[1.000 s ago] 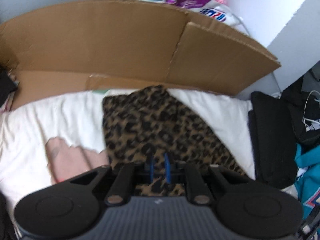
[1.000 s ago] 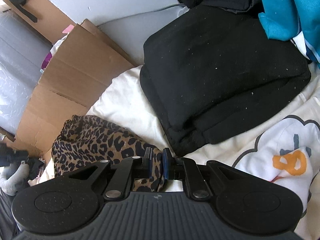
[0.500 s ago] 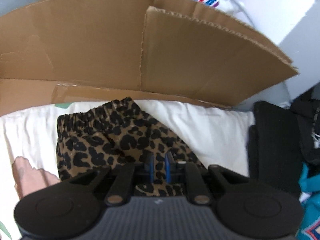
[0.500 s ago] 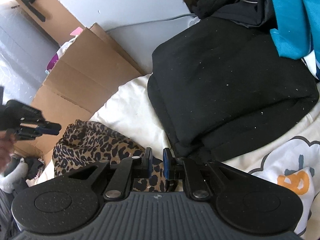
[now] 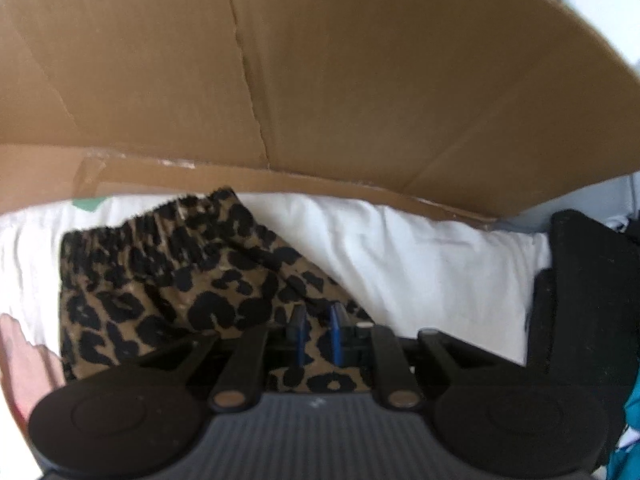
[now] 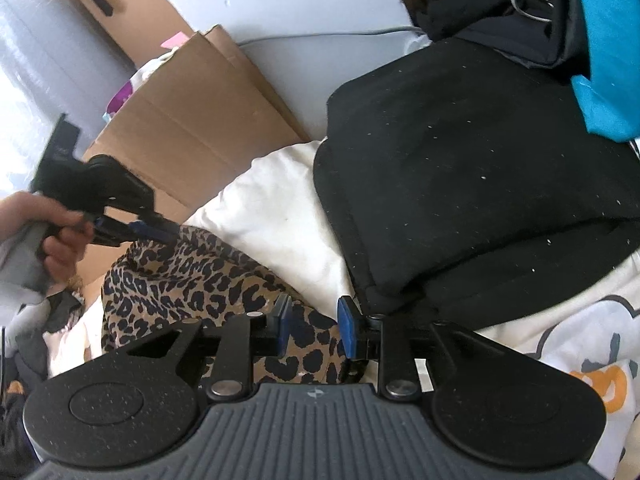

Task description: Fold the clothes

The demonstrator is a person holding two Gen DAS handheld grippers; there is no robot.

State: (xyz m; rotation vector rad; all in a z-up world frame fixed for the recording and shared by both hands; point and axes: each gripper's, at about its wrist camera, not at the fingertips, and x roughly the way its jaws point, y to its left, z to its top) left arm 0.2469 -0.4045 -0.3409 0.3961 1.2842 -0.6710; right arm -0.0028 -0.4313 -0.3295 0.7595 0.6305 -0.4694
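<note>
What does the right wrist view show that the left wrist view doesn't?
Right wrist only: the left gripper seen from outside, fingers pinching the leopard-print garment, the hand holding it, and the right gripper, jaws opening with the garment's edge between them. Left wrist only: the elastic waistband and a close look at the cardboard's inner face. Shared: garment, cardboard, white bedding, folded black garment.
</note>
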